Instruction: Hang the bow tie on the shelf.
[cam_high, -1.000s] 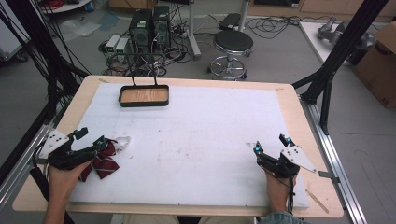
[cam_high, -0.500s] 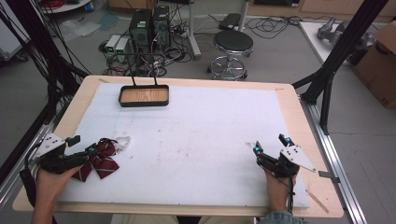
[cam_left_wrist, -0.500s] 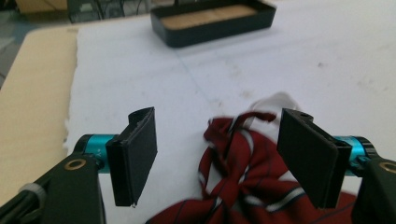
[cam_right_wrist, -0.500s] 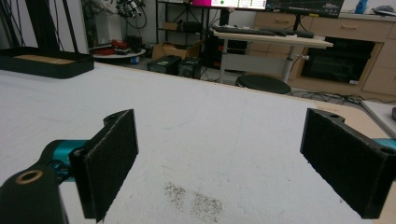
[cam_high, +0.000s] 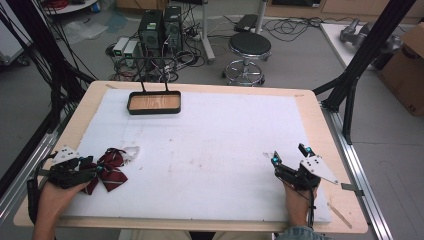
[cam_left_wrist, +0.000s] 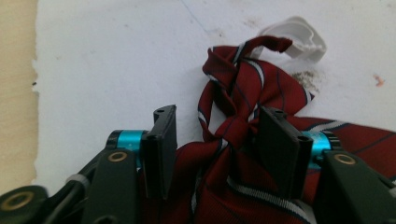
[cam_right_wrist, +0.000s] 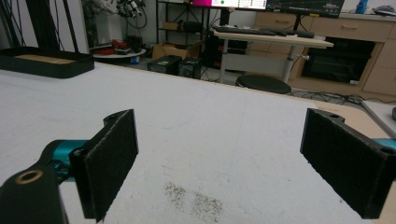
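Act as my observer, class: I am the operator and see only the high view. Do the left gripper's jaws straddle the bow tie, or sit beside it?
Observer: They straddle it. In the left gripper view, the left gripper has its jaws open on either side of the bow tie, at its knot.
Operator: What is the white thing past the tie?
Observer: A curved white plastic clip, at the end of the tie's strap.
Operator: Is the right gripper holding anything?
Observer: No. The right gripper has its jaws wide open with nothing between them, and a grey speckled smudge lies just ahead.
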